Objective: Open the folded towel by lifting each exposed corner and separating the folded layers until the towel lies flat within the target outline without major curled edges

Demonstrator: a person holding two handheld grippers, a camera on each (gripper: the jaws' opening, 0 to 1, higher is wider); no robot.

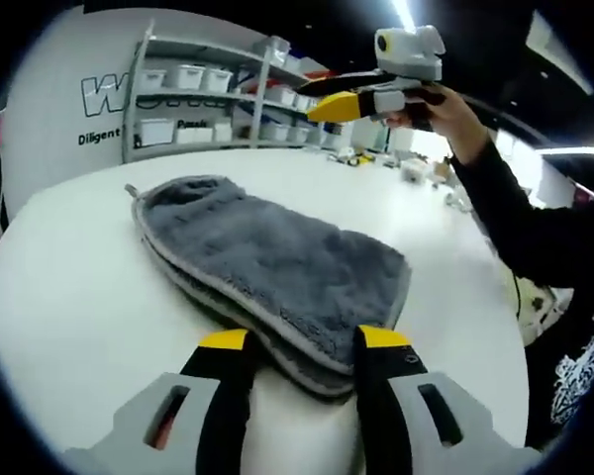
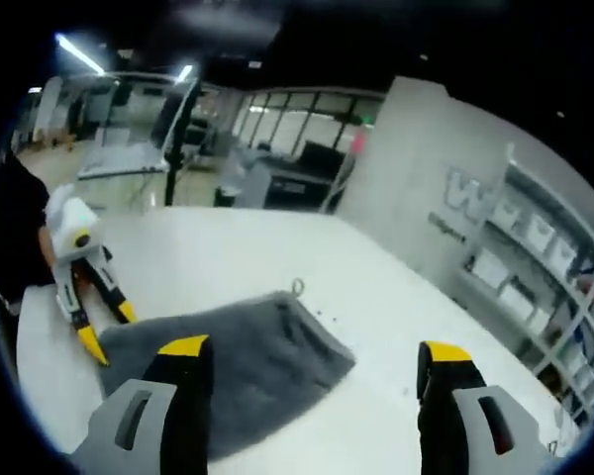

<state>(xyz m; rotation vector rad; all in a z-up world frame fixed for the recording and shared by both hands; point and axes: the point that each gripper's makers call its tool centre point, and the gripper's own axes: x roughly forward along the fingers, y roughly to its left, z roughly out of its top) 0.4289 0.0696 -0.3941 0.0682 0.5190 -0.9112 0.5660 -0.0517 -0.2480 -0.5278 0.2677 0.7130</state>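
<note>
Left gripper (image 1: 305,341), grey-bodied with black jaws tipped in yellow, sits low with its jaws parted, both tips at the near edge of the folded grey fleece towel (image 1: 277,267), one on each side of the fold. In the right gripper view it appears at the left (image 2: 104,332), tips angled downward, close to the cloth's edge. Right gripper (image 2: 317,351), same build, has its jaws spread wide. From the left gripper view it is raised high (image 1: 332,107), jaws pointing sideways, gripped by a hand (image 1: 445,107) in a black sleeve (image 1: 520,213).
</note>
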